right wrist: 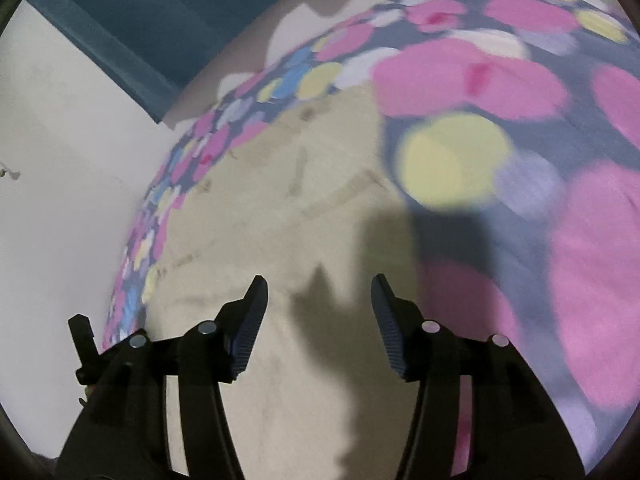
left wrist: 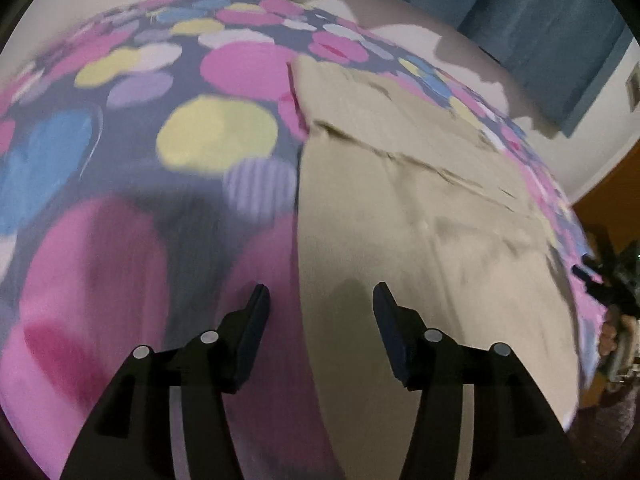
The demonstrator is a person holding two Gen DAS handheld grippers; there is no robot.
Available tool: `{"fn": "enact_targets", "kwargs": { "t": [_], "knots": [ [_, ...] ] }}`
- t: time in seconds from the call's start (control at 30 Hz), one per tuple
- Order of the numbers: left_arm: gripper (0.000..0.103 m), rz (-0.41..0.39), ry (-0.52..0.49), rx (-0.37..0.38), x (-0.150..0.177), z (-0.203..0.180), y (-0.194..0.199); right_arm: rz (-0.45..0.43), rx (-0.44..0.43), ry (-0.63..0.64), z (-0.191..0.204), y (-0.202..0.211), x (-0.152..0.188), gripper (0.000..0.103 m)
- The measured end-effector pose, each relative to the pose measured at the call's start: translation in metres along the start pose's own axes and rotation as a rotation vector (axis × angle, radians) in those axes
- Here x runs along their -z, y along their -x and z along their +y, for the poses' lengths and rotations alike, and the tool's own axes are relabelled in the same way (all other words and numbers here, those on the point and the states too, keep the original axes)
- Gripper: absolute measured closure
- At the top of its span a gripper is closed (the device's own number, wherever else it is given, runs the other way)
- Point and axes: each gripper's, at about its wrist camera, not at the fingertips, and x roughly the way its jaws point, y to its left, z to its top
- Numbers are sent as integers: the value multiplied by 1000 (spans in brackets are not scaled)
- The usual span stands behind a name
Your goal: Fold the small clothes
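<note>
A beige garment (left wrist: 420, 208) lies flat on a bedspread (left wrist: 120, 152) printed with pink, yellow and blue dots. In the left wrist view my left gripper (left wrist: 320, 300) hovers open over the garment's left edge, nothing between its fingers. The right wrist view shows the same beige garment (right wrist: 280, 220) filling the middle, with seams and creases across it. My right gripper (right wrist: 319, 292) stands open above the cloth, and its shadow falls on the fabric just ahead. Both views are blurred.
A teal curtain (left wrist: 540, 20) hangs against a white wall (right wrist: 60, 160) beyond the bed. The bed's right edge (left wrist: 580, 280) drops to a wooden floor, where dark objects (left wrist: 612, 280) sit. The curtain (right wrist: 160, 12) also shows in the right wrist view.
</note>
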Motion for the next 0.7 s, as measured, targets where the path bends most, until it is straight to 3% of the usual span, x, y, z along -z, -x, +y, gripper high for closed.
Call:
{"fn": "enact_targets", "kwargs": {
  "t": [0.17,0.33,0.47,0.57,0.7],
  "knots": [
    [49,74,-33,108,44,-8,25,21,-53,-83,-32,42,49,50],
    [49,127,-55,163,76,-22,34,111,-109,-73,-28,49,91,49],
    [49,165,-31,255,89,-30,34,190,-203,-84,-22,43,116,48],
    [50,146,-40,247,94,-37,35,239,-265,-82,-16,36,134,48],
    [52,161,-6,285,97,-40,32,247,-273,-68,-11,41,139,48]
  ]
}}
